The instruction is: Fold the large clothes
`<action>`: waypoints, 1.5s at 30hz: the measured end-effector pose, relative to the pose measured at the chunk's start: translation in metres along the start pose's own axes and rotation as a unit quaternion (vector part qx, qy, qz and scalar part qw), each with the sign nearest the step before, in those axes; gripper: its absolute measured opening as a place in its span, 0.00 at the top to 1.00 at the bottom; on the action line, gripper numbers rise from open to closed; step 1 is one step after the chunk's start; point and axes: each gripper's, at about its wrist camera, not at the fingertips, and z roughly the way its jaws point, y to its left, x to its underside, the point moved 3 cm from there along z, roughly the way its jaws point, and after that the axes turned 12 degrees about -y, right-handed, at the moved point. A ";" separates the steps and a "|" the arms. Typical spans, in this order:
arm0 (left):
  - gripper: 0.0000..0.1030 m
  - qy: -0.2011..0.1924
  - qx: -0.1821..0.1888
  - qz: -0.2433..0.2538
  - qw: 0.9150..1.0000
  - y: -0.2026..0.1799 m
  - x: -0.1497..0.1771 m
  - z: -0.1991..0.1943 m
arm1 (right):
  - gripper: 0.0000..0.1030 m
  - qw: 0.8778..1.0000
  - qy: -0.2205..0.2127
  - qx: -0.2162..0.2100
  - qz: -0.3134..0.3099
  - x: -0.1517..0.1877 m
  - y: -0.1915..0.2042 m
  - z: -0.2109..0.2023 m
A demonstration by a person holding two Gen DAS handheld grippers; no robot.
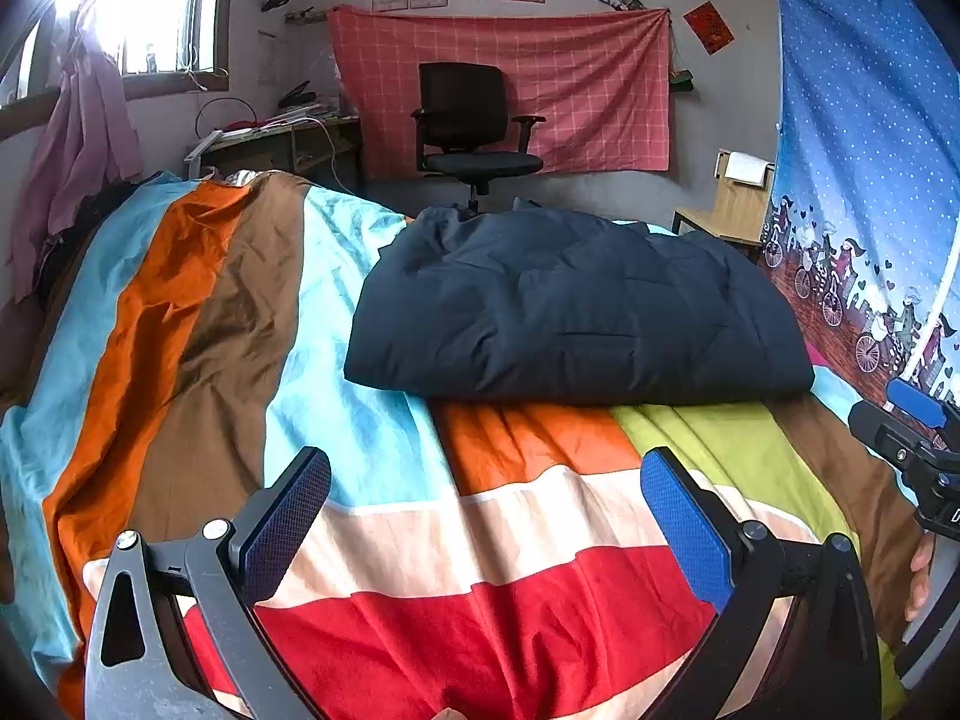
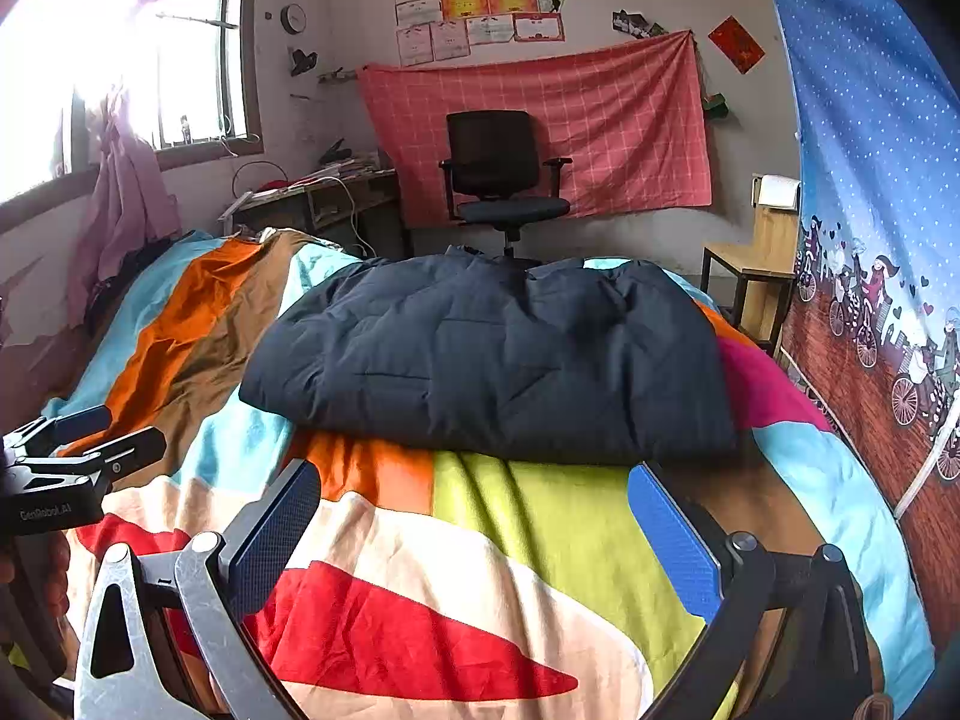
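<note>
A dark navy padded jacket (image 1: 576,306) lies folded in a compact bundle on the bed's colourful striped cover (image 1: 420,528). It also shows in the right wrist view (image 2: 498,354). My left gripper (image 1: 486,498) is open and empty, held above the cover a little short of the jacket's near edge. My right gripper (image 2: 474,510) is open and empty, also just short of the near edge, with its right pad (image 2: 672,534) close to the jacket's near right corner. The left gripper shows at the left edge of the right wrist view (image 2: 90,444). The right gripper shows at the right edge of the left wrist view (image 1: 912,420).
A black office chair (image 1: 474,126) stands beyond the bed before a pink checked cloth (image 1: 504,84) on the wall. A cluttered desk (image 1: 282,138) is at the back left under a window. A wooden stool (image 1: 726,210) and a blue patterned curtain (image 1: 864,168) are on the right.
</note>
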 end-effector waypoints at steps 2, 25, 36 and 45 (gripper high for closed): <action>0.02 0.000 -0.001 0.001 1.000 0.000 0.000 0.000 | 0.00 1.000 0.001 -0.001 0.001 0.000 0.000 0.000; 0.02 0.003 0.001 0.001 1.000 -0.001 0.000 -0.001 | 0.00 1.000 -0.002 -0.001 0.001 0.003 -0.009 -0.003; 0.02 0.002 0.001 0.002 1.000 -0.001 -0.001 -0.001 | 0.00 1.000 -0.002 -0.002 0.000 0.002 -0.010 -0.004; 0.02 0.006 0.001 -0.002 1.000 -0.001 -0.001 0.001 | 0.00 1.000 -0.002 -0.003 0.000 0.002 -0.011 -0.004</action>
